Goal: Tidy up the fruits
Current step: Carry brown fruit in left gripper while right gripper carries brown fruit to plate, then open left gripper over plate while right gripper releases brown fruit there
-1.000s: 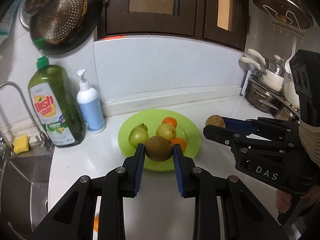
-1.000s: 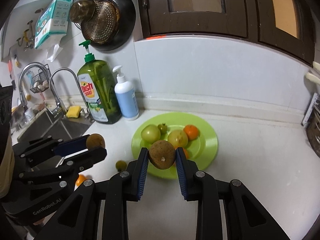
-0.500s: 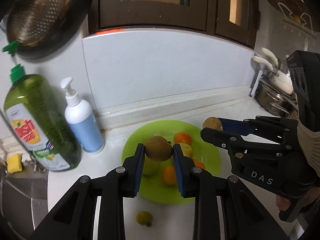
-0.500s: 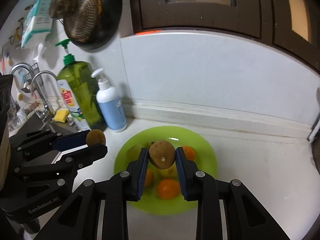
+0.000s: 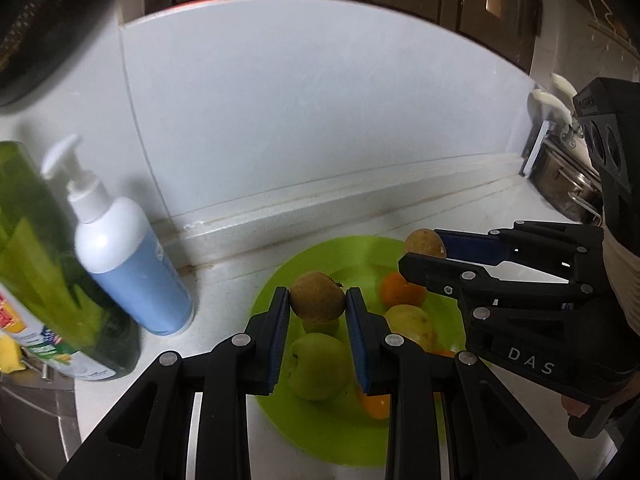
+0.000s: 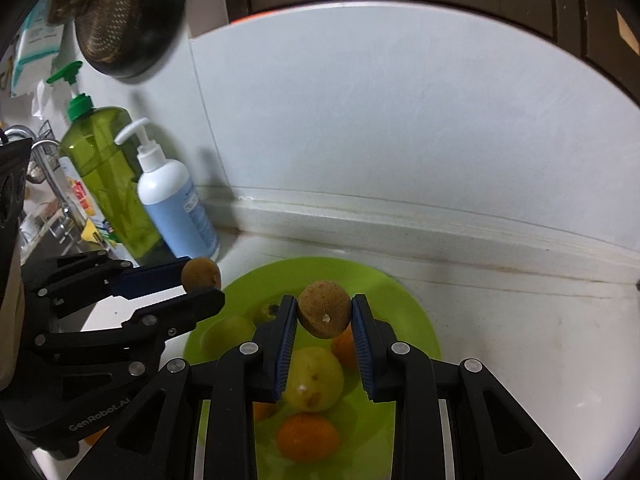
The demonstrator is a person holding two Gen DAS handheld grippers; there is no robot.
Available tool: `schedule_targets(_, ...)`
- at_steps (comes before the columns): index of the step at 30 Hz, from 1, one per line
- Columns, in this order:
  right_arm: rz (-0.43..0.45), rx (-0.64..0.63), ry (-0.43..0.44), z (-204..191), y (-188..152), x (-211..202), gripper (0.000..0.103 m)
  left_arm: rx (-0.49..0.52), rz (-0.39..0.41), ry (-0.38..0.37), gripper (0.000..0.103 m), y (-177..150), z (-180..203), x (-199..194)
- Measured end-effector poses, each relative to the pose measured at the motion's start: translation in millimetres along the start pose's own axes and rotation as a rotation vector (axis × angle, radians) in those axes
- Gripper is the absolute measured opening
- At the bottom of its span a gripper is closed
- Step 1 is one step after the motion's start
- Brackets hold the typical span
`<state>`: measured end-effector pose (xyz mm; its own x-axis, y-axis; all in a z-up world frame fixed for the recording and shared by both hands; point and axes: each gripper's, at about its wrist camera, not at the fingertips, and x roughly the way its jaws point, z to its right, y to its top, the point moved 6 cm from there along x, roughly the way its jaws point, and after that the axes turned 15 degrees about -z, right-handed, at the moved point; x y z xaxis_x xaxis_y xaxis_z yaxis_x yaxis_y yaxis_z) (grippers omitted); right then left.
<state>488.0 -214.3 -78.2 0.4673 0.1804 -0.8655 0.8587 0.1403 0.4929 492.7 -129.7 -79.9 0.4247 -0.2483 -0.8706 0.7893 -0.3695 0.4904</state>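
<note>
While both claws hang over the lime-green plate (image 5: 272, 292), each is clenched on a brown kiwi. Far left of the left gripper (image 5: 318, 308) stands a green dish-soap bottle (image 5: 44, 280), and just right of it a blue pump bottle (image 5: 128, 256) with a white top, both on the white counter (image 5: 224, 280) near the wall. The left gripper pinches its kiwi (image 5: 317, 295) between blue pads above the plate's near-left part. Directly beneath that claw lies a green apple (image 5: 318, 366); a little to its right sit a yellowish fruit, possibly a pear (image 5: 410, 320), an orange (image 5: 400, 289) behind it and another orange (image 5: 374, 404) nearer, partly hidden by the finger. Further right, the right gripper (image 6: 324, 316) holds the second kiwi (image 6: 324, 314) over the plate's middle. Under it, in the right wrist view, rest the yellowish fruit and an orange in front. At far right, beyond the plate, steel pots (image 5: 560, 184) crowd the counter's end.
</note>
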Motion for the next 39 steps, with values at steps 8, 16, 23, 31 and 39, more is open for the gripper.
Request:
schedule_targets(8,-0.036,0.017,0.009,10,5,25,0.029,0.011,-0.042,-0.024,0.029,10,-3,27)
schedule_targets(16,-0.059,0.029,0.009,18,6,41,0.029,0.024,-0.074,-0.032,0.029,18,-2,47)
schedule_targets(23,-0.07,0.041,0.004,22,7,49,0.029,0.045,-0.089,-0.041,0.029,21,1,57)
schedule_targets(31,-0.076,0.044,0.004,21,8,53,0.029,0.054,-0.087,-0.029,0.031,19,-2,53)
schedule_targets(39,-0.055,0.051,0.011,19,7,46,0.036,0.023,-0.078,-0.001,0.037,13,-10,38)
